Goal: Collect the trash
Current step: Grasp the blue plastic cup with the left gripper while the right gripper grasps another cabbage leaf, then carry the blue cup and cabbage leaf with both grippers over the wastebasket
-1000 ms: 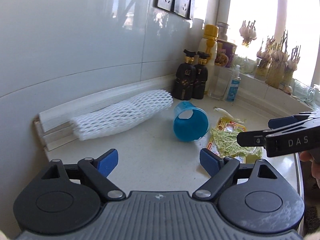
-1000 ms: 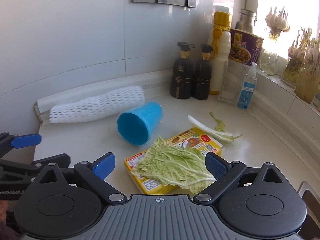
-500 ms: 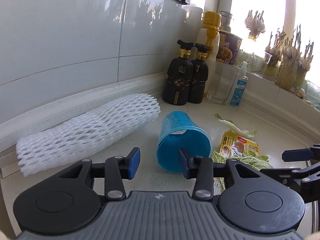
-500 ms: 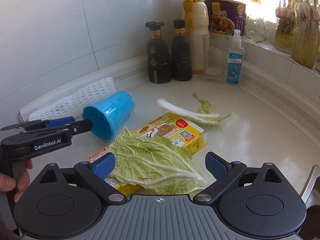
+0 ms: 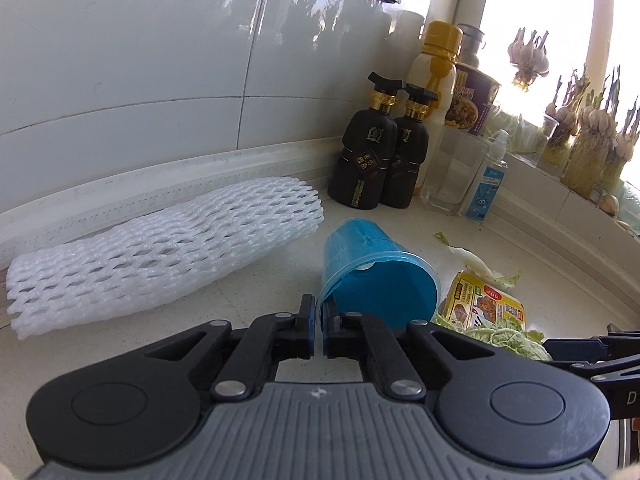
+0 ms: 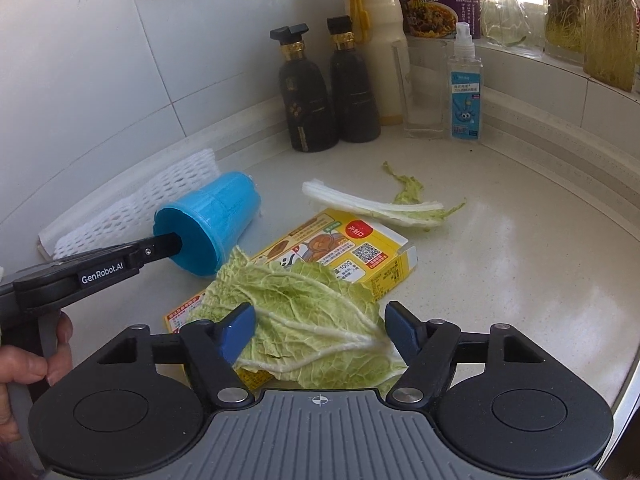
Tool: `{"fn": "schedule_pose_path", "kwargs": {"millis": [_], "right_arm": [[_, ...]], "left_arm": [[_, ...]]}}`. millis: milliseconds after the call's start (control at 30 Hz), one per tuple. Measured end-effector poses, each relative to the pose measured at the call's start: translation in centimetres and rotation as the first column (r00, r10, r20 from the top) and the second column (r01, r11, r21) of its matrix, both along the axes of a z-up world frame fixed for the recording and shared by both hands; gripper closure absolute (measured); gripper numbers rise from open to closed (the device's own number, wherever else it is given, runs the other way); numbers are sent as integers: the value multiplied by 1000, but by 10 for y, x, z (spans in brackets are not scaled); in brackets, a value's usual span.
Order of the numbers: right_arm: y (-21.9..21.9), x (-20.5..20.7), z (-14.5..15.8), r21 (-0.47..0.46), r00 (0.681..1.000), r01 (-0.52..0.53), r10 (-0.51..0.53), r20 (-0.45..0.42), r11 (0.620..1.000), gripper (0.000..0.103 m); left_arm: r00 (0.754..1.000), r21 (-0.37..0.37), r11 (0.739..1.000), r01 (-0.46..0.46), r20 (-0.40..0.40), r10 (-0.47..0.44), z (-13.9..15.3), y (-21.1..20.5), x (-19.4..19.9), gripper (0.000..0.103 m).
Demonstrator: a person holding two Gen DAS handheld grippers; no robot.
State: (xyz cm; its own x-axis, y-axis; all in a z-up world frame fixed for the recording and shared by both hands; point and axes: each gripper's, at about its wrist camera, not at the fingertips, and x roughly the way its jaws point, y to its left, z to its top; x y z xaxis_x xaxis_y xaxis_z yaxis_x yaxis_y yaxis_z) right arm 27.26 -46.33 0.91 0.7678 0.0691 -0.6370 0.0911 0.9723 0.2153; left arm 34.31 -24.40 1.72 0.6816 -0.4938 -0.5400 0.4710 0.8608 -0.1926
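On cup (image 5: pixel 376 280) rim, left hand-held gripper (image 5: pixel 319 322)

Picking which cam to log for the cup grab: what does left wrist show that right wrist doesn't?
Left wrist only: its own tongs pinched on the near rim of the tipped blue cup, and the whole foam net sleeve.

Right wrist only: its own tongs open around the cabbage leaf, the full yellow box, and the person's hand on the left handle.

Both: cup, box, leaf, two dark bottles, spray bottle.
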Motion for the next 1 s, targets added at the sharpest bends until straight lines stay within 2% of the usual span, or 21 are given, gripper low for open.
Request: {"fn": "schedule_pose_path", "kwargs": {"millis": [67,233,333,567,1000], "right_arm": [[2,-2,0,-5,1000,-2,2,2,1000,42],[10,-8,6,-25,1000,-9,9,4,1000,69],[15,-11,9,-29,1000,-18,18,15,999,78],[27,-20,18,-60,998,-32,34,47,998,84],[44,-38,40,-73,995,-50,56,87,996,85]], "left_arm": [[1000,3,1000,-2,4,2,0,-1,-1,100],[1000,8,1000,-4,20,4,1,-1,-6,100],[999,21,1000,0,42,-1,3,0,-11,100],[998,27,1000,-4,65,2,9,4,-20,100],[996,24,999,-22,85,20,27,25,-42,100]]}}
